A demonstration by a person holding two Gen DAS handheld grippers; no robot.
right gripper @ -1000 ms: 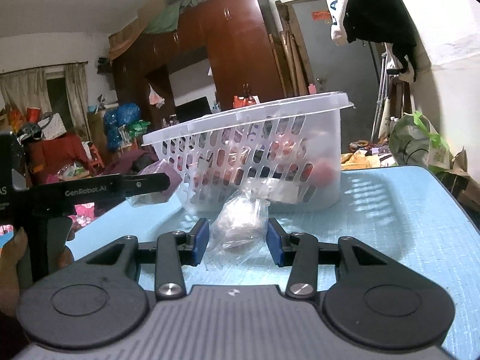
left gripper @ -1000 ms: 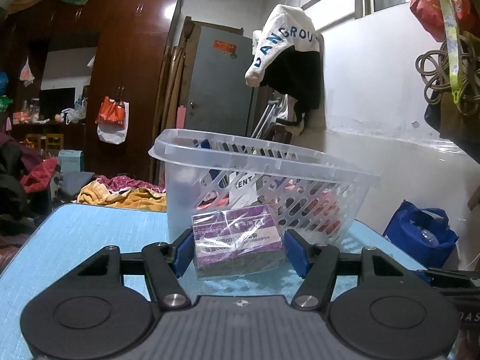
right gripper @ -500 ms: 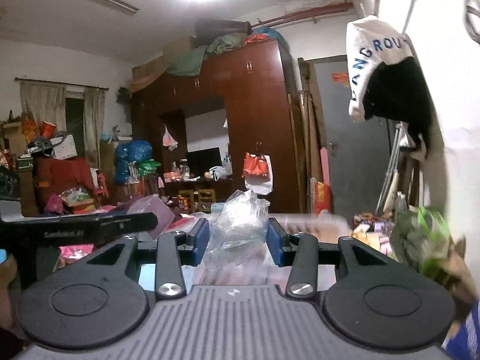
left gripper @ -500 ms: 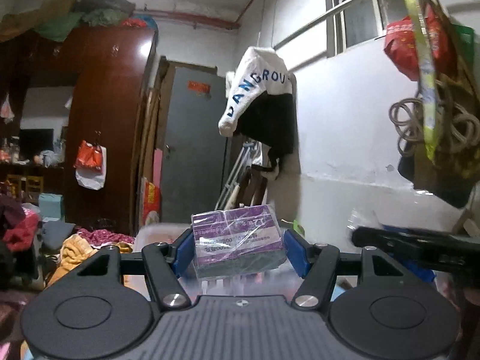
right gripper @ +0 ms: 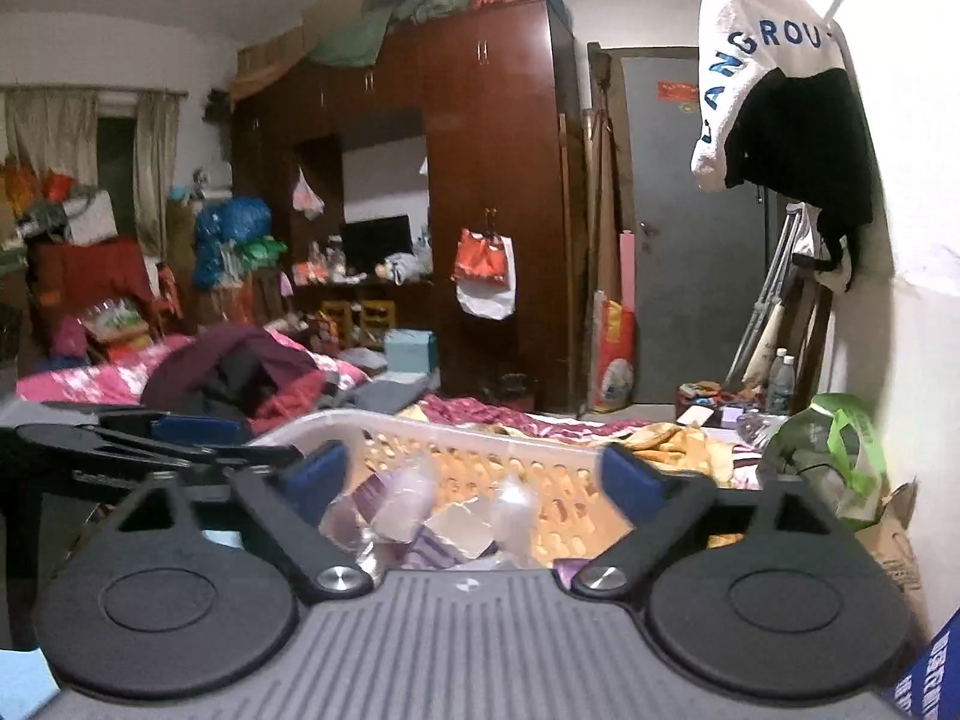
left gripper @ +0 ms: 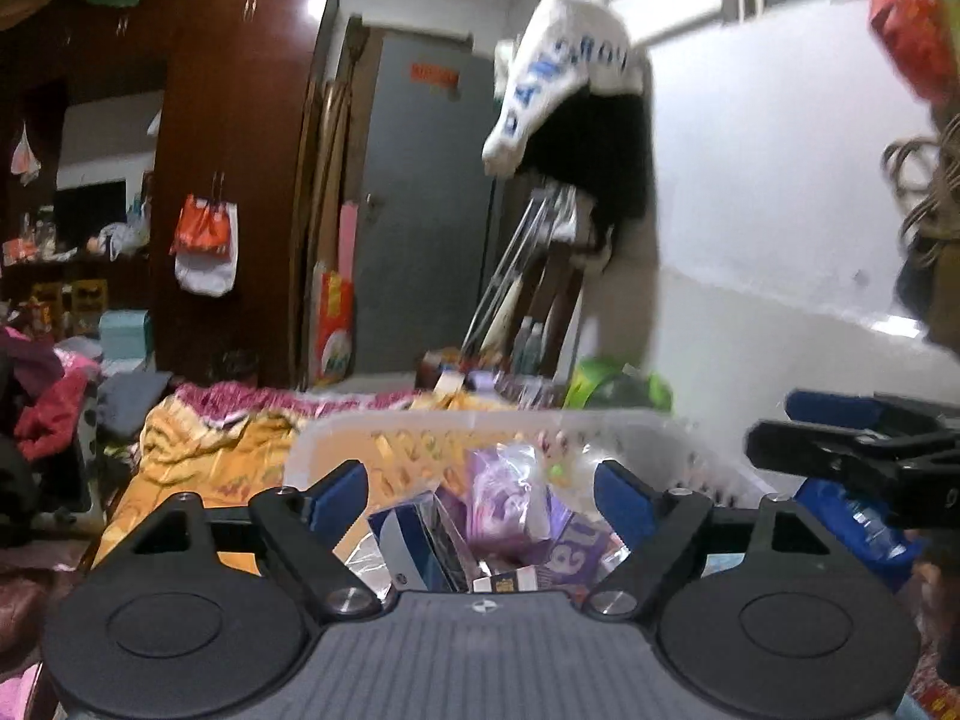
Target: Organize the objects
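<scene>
A clear plastic basket with slotted walls sits just below both grippers; it also shows in the right wrist view. My left gripper is open and empty above it. A purple wrapped pack lies among other packets in the basket below it. My right gripper is open and empty over the basket. A clear plastic bag lies inside the basket under it. The right gripper shows at the right edge of the left wrist view, and the left gripper at the left of the right wrist view.
A white wall stands close on the right with a hanging white and black garment. A blue bag sits at the right. A green bag and a cardboard box lie at the right. A bed with clothes is behind.
Both grippers have opened. The purple pack has dropped from the left one and the clear bag from the right one into the basket. Both views have tilted down over the basket.
</scene>
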